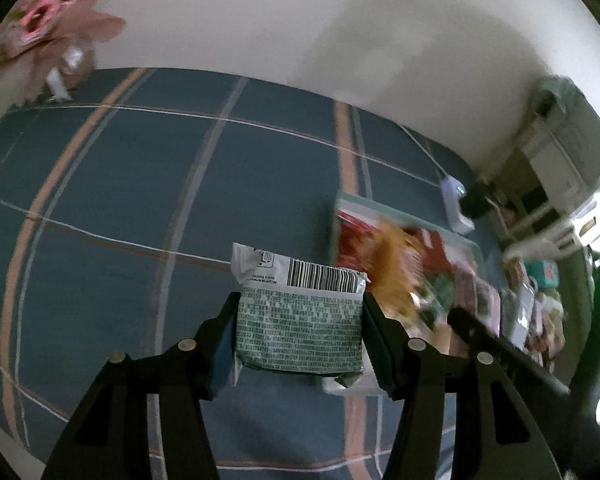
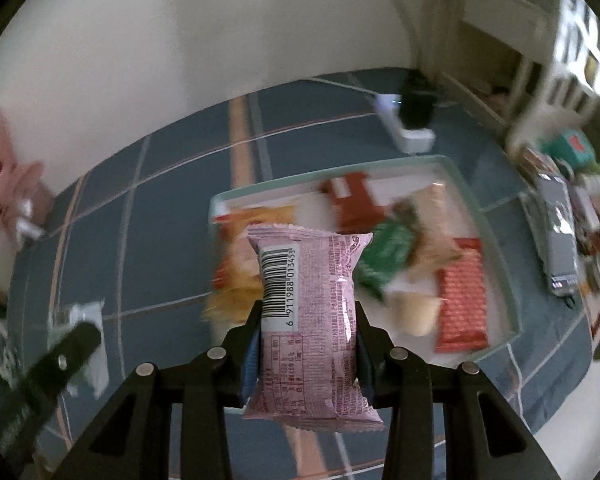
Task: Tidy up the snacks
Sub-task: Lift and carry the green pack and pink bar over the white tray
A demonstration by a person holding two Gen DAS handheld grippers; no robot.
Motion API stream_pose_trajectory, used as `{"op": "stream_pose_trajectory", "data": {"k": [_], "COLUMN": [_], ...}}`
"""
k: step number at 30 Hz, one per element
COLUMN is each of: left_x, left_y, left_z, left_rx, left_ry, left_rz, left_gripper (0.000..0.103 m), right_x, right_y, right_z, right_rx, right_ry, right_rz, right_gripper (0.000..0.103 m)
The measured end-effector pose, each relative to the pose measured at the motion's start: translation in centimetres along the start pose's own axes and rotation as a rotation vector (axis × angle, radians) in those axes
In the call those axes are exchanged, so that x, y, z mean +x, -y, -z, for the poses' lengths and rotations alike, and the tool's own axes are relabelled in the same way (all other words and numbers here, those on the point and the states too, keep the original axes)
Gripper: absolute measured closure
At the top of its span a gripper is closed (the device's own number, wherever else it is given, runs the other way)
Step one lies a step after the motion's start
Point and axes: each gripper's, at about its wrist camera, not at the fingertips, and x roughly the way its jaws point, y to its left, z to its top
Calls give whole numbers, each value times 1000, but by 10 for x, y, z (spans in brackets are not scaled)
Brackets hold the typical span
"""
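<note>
Gripping a green packet, the left claw; only the right view shows the right claw clamping a pink packet.

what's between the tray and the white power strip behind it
Only bare blue plaid tablecloth separates the tray from the power strip; the right wrist view shows it.

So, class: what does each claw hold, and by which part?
Left claw grips the green-and-white snack packet by its two side edges. Right claw grips the pink snack packet across its middle, by the sides.

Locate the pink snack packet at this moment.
In the right wrist view, the pink snack packet is clamped in the right gripper, held above the tray's near-left edge.
</note>
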Motion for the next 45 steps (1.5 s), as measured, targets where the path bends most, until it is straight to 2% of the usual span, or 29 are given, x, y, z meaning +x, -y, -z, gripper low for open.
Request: {"op": "stream_pose_trajectory", "data": {"k": [6,15,24,36,45], "left_x": [9,36,63,71,75], "left_y": [42,87,101,113,111], "left_z": [17,36,47,50,46], "left_rx": [102,215,271,314,294], "left_ry": [-41,-91,-121,-82,-74], "left_rz": [58,75,22,11,27], "left_gripper": [44,44,44,44,41], "right_x": [-3,-5,10,24,36], "right_y": [45,84,85,73,68], "right_z": [-8,-11,-11,-10,-9], "right_rx": [110,177,154,103,80], "right_ry": [6,11,-37,-64,-97], "right_rz": [25,45,17,-21,-39], "right_gripper": [61,61,60,60,60]}}
